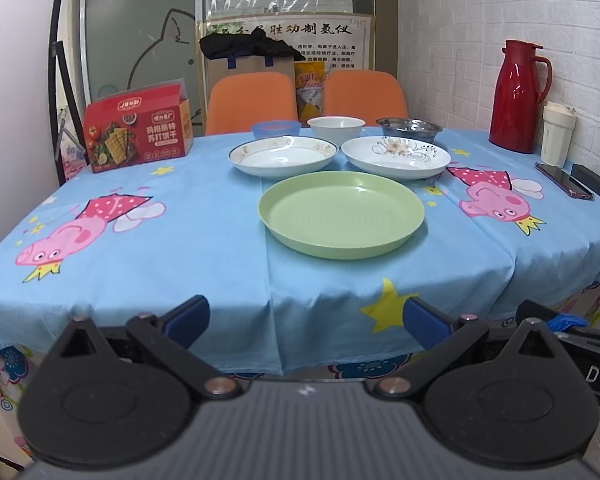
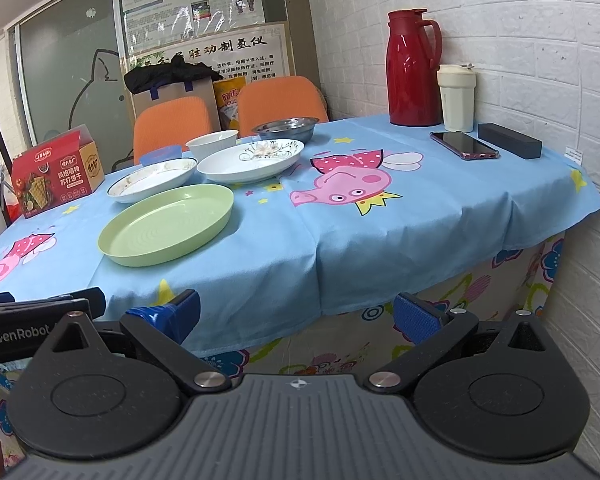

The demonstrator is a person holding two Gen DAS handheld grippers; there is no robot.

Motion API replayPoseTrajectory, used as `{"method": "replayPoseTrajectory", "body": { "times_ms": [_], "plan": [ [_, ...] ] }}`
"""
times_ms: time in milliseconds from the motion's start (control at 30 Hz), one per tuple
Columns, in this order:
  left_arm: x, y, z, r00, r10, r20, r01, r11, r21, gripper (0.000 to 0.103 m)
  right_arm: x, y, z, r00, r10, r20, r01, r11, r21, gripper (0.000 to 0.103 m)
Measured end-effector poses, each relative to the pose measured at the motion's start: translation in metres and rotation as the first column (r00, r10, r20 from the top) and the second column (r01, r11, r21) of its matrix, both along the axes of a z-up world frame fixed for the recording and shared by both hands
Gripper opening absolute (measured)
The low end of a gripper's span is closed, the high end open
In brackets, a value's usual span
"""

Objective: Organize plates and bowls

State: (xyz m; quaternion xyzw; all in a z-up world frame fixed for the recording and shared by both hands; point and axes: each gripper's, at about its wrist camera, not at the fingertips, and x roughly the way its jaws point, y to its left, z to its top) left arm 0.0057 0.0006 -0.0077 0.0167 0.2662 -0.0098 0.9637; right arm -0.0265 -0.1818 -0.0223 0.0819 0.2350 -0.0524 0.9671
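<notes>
While both tools are hanging off the near edge of the table (image 1: 148, 240), the left gripper (image 1: 306, 322) and the right gripper (image 2: 296, 316) are each standing with jaws spread wide and nothing between them, so the first pickup is, by my reading, only being lined up. The green plate (image 1: 342, 216) is lying closest, a little in from the near edge and about midway along it; as the widest and flattest piece it is looking like the natural base for a stack, so it is probably best left where it is and the others brought to it. Behind it the gold-rimmed plate (image 1: 283, 155) and the flower-patterned plate (image 1: 396, 157) are sitting side by side, close but apart; each is wanting a pinch on its raised rim and a level carry. Along the far edge the blue bowl (image 1: 275, 129), white bowl (image 1: 336, 127) and steel bowl (image 1: 409, 128) are waiting in a row. The cloth is lying creased, and could be dragged. A cracker box (image 1: 138, 132) is occupying the far left corner; a red thermos (image 1: 518, 94), cream tumbler (image 1: 556, 134) and phone (image 1: 564, 181) are crowding the right edge by the brick wall.
</notes>
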Motion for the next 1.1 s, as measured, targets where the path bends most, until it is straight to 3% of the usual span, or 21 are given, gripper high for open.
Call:
{"method": "replayPoseTrajectory", "body": {
  "times_ms": [300,400,567,700,900,1100],
  "plan": [
    [0.021,0.011,0.000,0.999,-0.033,-0.018,0.032,0.999,-0.030,0.103,0.005,0.001,-0.002,1.000,0.010,-0.002,-0.010,1.000,-0.023,0.091],
    [0.044,0.021,-0.004,0.996,-0.045,-0.072,0.042,0.998,-0.041,0.103,0.015,-0.001,-0.006,1.000,0.020,-0.014,-0.020,0.999,-0.046,0.091],
    [0.082,0.045,0.002,0.990,-0.051,-0.133,0.039,0.995,-0.090,0.103,0.051,-0.011,-0.002,0.996,0.089,-0.023,-0.090,0.996,-0.007,0.090],
    [0.120,0.066,0.009,0.977,-0.073,-0.198,0.037,0.983,-0.182,0.103,0.088,-0.008,0.006,0.986,0.168,-0.018,-0.168,0.986,0.022,0.090],
    [0.164,0.068,0.008,0.967,-0.059,-0.248,0.026,0.991,-0.131,0.103,0.141,0.006,0.005,0.968,0.241,-0.068,-0.239,0.971,0.033,0.090],
    [0.195,0.069,0.004,0.955,-0.153,-0.254,0.112,0.979,-0.168,0.102,0.178,0.027,0.000,0.940,0.315,-0.131,-0.316,0.949,0.019,0.090]
  ]
}}
